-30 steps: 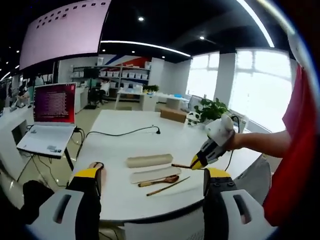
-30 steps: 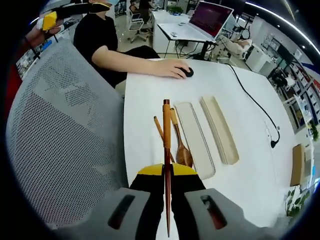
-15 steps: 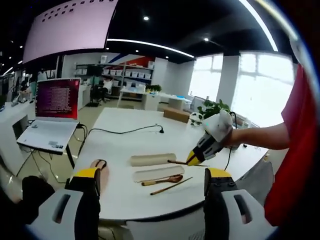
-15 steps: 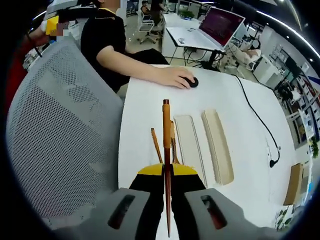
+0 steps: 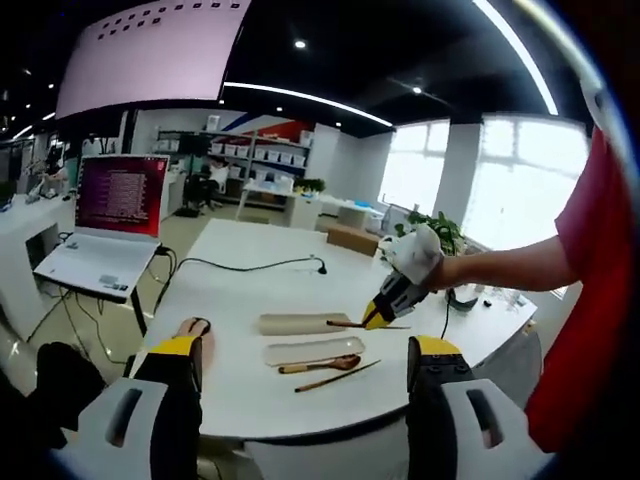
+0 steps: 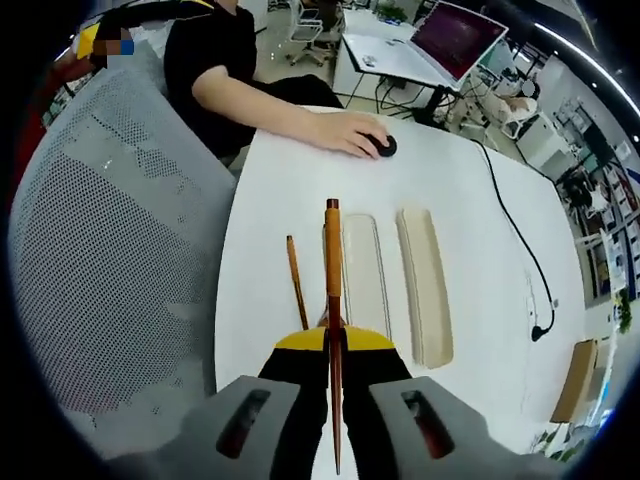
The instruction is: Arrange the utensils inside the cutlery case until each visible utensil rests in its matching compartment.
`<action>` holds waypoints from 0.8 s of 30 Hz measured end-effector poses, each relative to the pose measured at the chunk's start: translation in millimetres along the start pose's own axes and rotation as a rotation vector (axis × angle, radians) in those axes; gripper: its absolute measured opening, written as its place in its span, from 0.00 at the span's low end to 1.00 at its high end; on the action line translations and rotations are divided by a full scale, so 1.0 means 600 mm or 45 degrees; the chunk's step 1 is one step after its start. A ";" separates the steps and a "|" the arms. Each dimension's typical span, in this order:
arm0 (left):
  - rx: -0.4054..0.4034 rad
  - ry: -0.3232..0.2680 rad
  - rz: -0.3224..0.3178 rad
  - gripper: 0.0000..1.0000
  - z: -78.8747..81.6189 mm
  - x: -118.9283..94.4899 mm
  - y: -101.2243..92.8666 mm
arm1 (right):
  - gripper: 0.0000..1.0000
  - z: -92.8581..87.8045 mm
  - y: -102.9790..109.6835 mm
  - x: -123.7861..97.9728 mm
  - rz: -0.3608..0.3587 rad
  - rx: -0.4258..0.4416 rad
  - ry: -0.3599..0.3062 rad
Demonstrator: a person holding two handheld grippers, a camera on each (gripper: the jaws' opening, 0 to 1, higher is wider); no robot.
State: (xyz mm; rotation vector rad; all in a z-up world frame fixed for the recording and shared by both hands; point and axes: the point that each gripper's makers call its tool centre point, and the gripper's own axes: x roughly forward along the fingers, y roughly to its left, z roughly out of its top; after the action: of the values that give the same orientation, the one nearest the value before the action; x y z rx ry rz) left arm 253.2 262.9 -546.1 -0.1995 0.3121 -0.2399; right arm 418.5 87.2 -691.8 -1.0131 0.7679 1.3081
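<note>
The right gripper (image 6: 333, 345), clamped on one chopstick (image 6: 332, 280), has lifted it over the open case tray (image 6: 362, 275), so placement looks imminent, while the left gripper (image 5: 300, 362) waits wide open.

On the white table (image 5: 250, 280) I count two chopsticks, one (image 6: 332, 262) in my right tongs (image 6: 333, 345) and one (image 6: 296, 283) lying loose, one wooden spoon (image 5: 322, 366), two case halves (image 6: 362, 272) (image 6: 424, 282), one mouse (image 6: 384, 146), one cable (image 6: 512, 232) and one laptop (image 5: 108, 222).
</note>
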 end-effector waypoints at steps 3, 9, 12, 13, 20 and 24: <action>-0.174 0.032 -0.058 0.86 -0.024 0.001 -0.004 | 0.00 0.006 -0.003 0.003 -0.031 -0.047 0.012; -0.080 0.020 -0.042 0.86 -0.004 -0.002 -0.002 | 0.00 0.019 -0.010 0.009 -0.018 -0.048 -0.006; -0.046 0.036 -0.053 0.85 -0.003 -0.002 -0.007 | 0.00 0.020 -0.015 0.005 -0.014 -0.094 0.018; -0.022 0.043 -0.058 0.85 -0.002 -0.002 -0.009 | 0.00 0.022 -0.017 0.003 -0.012 -0.099 0.020; 0.045 0.075 -0.055 0.85 -0.006 -0.013 -0.015 | 0.00 0.077 -0.023 -0.032 0.147 -0.086 -0.170; 0.102 0.091 -0.059 0.83 -0.002 -0.013 -0.018 | 0.00 0.078 -0.046 -0.040 0.111 -0.100 -0.149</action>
State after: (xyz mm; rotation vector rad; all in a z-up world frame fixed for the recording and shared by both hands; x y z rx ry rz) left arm 243.2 254.3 -542.4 -0.1196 0.3683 -0.3055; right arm 438.5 121.1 -647.2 -0.9651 0.6825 1.4695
